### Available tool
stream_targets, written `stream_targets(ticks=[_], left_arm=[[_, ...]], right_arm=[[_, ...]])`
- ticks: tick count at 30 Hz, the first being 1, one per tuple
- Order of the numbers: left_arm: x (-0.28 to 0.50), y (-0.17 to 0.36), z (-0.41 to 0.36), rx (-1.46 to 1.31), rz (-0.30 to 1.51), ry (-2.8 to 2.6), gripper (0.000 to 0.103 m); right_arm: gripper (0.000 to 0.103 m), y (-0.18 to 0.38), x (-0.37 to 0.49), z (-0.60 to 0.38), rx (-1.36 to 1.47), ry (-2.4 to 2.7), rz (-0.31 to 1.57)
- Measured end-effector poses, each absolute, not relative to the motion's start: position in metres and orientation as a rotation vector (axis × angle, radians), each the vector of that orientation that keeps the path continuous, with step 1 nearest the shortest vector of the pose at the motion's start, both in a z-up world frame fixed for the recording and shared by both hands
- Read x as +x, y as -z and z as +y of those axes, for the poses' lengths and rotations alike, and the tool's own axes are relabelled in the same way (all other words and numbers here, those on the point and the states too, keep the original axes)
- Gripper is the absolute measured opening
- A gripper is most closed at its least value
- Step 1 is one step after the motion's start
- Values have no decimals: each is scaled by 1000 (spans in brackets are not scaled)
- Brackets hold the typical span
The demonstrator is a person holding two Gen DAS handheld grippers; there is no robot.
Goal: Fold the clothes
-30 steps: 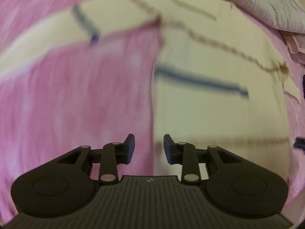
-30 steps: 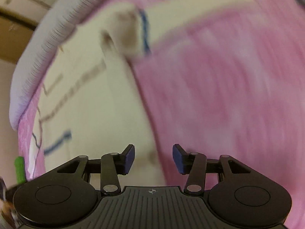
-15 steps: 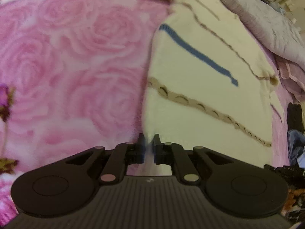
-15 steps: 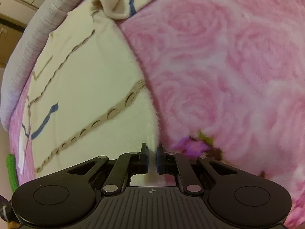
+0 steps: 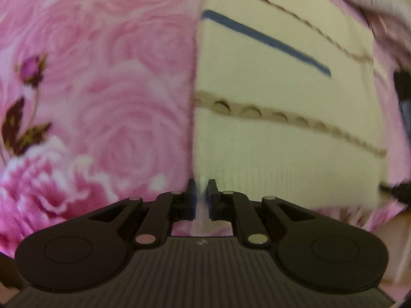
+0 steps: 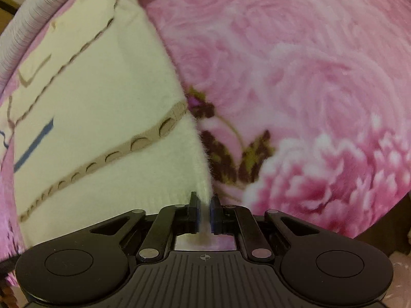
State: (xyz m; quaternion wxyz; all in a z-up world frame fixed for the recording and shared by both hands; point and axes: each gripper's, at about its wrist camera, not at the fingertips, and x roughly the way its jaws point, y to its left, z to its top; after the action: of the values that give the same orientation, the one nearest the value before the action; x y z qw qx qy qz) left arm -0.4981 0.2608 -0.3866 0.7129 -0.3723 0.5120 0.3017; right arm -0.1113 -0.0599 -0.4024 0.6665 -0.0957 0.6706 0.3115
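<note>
**Jaws pinched on both hem corners**

Both pairs of jaws are closed on cloth — each nips a bottom corner of the cream sweater (image 5: 282, 154). It lies flat on a pink rose-print blanket (image 6: 295, 64). The left gripper (image 5: 202, 195) holds its left corner, the right gripper (image 6: 204, 205) its right — ribbed hem between.

Both wrist cams sit behind their fingers, looking forward and down, close to the fabric. Left view: cream sweater (image 5: 282, 133) fills frame right, pink rose blanket (image 5: 102, 89) frame left. Right view mirrors that: sweater (image 6: 102, 102) left, blanket (image 6: 295, 77) right. Shared: the sweater's tan scalloped band and blue stripe.
</note>
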Motion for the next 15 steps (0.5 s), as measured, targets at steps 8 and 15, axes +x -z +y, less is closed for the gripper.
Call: stream_targets(ticks=[8, 15], left_arm=[[-473, 355, 256, -734, 1147, -710, 11], [-388, 356, 273, -790, 1006, -824, 13]], right_arm=[[41, 367, -34, -68, -23, -588, 1419], [41, 387, 105, -60, 339, -541, 1343]])
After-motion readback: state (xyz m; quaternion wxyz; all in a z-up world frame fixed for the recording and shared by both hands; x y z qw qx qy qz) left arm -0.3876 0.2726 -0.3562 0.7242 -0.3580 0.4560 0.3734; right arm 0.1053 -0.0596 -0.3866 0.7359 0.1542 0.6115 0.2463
